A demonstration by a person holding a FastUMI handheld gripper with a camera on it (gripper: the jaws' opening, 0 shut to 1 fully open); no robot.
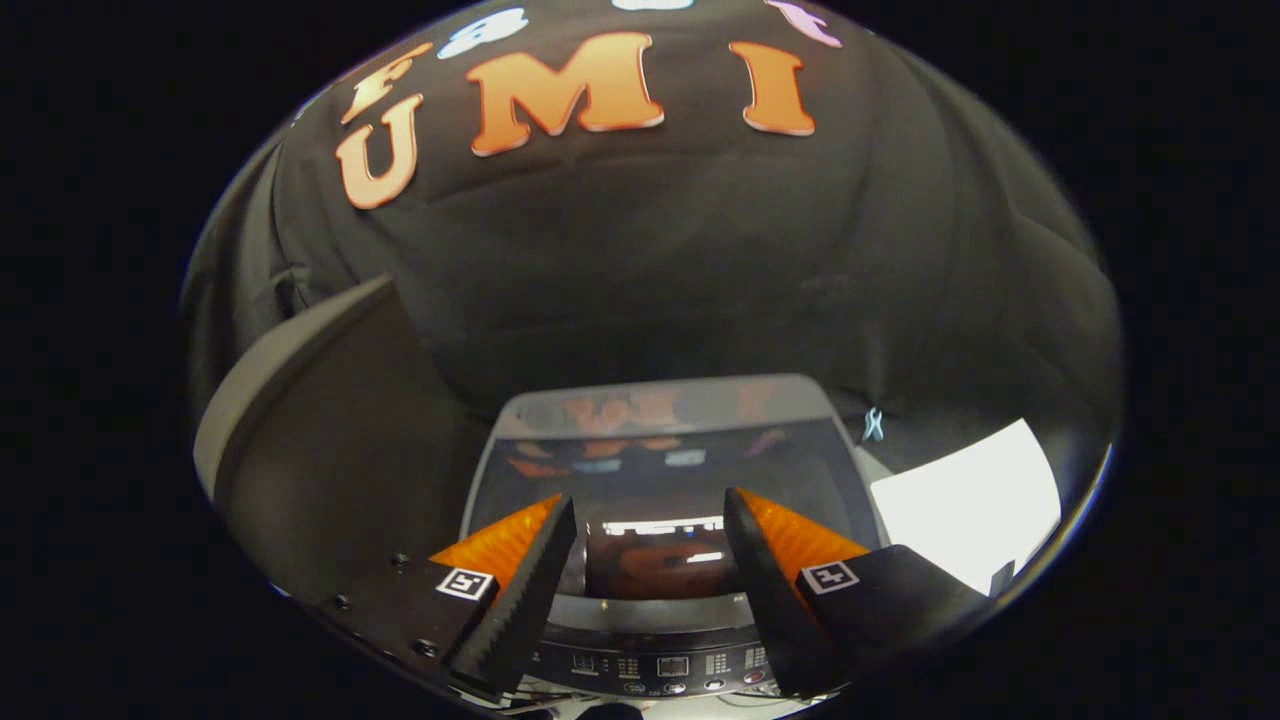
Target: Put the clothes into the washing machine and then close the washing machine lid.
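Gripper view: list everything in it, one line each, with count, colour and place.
washing machine lid: one, dark glossy glass in a grey frame, lying shut, just ahead of and beyond the fingers.
control panel: one, black with small buttons, on the machine's near edge, below the fingers.
grey panel: one, grey, curved, standing left of the machine.
white sheet: one, white, lying flat right of the machine.
clip: one, pale blue, on the booth wall beyond the machine's right corner.
gripper: one, jaws open, nothing between them, above the lid.
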